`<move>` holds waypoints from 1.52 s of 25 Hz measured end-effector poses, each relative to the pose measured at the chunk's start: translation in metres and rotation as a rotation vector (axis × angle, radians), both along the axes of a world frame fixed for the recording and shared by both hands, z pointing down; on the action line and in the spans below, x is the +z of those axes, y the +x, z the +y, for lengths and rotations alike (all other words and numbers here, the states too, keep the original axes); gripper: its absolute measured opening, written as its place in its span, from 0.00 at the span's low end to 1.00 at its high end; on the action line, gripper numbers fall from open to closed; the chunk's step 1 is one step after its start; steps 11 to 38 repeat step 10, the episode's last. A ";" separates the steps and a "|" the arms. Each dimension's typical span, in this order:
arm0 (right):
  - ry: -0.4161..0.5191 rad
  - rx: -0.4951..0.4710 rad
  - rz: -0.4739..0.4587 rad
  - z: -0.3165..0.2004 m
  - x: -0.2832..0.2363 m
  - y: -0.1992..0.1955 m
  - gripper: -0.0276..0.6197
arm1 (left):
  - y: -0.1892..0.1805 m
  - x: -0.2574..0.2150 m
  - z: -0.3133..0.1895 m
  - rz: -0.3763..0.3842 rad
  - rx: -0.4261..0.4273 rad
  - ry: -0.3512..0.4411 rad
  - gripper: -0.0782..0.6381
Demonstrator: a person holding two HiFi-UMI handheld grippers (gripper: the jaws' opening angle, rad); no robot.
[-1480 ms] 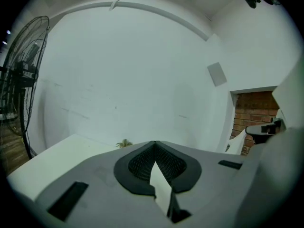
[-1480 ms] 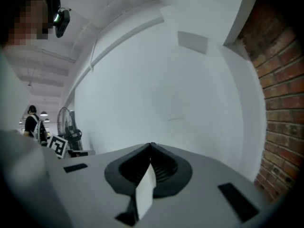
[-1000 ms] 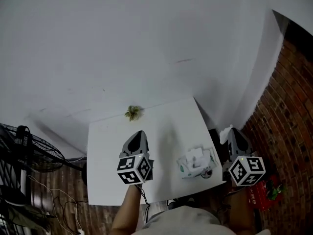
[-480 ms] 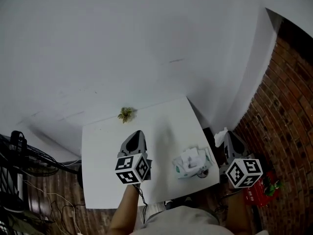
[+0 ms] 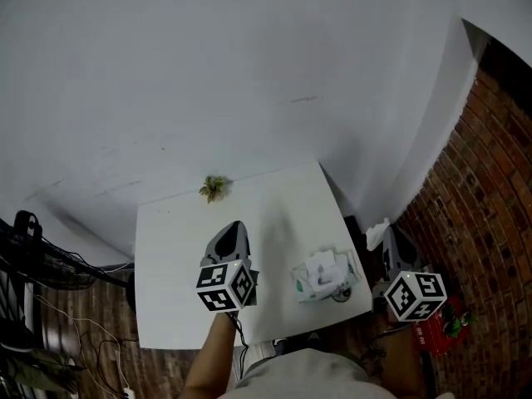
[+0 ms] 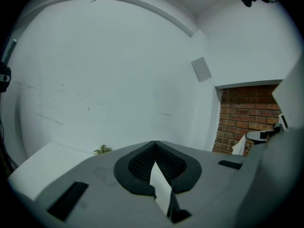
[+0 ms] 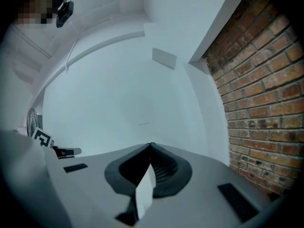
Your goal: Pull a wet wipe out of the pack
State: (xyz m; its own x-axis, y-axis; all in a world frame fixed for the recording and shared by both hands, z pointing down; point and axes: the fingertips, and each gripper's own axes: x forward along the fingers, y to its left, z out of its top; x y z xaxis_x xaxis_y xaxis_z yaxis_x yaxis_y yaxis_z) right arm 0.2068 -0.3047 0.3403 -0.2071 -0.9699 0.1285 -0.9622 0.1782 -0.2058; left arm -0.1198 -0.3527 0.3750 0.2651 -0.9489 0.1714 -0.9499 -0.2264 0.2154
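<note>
One wipe (image 5: pixel 376 233) appears to be drawn clear of the pack (image 5: pixel 326 279), pinched in the shut right gripper (image 5: pixel 386 238) past the edge of the table (image 5: pixel 174 248); little seems left to do. The left gripper (image 5: pixel 233 228) is held closed on nothing, beside the pack

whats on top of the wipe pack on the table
A crumpled white wipe stands up from the top of the pack. The opening under it and the wipes inside are covered.

Right hand-held gripper (image 7: pixel 151 145), jaws closed together, white wall (image 7: pixel 133 99) ahead, brick wall (image 7: pixel 259 103) at right, marker cube (image 7: pixel 42 137) far left
</note>
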 end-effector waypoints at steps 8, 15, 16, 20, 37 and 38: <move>0.000 -0.011 0.002 -0.002 0.000 0.000 0.04 | -0.004 0.001 0.002 -0.001 -0.017 -0.004 0.11; -0.001 -0.011 0.000 -0.001 0.000 0.000 0.04 | -0.006 0.001 0.003 -0.002 -0.021 -0.004 0.11; -0.001 -0.011 0.000 -0.001 0.000 0.000 0.04 | -0.006 0.001 0.003 -0.002 -0.021 -0.004 0.11; -0.001 -0.011 0.000 -0.001 0.000 0.000 0.04 | -0.006 0.001 0.003 -0.002 -0.021 -0.004 0.11; -0.001 -0.011 0.000 -0.001 0.000 0.000 0.04 | -0.006 0.001 0.003 -0.002 -0.021 -0.004 0.11; -0.001 -0.011 0.000 -0.001 0.000 0.000 0.04 | -0.006 0.001 0.003 -0.002 -0.021 -0.004 0.11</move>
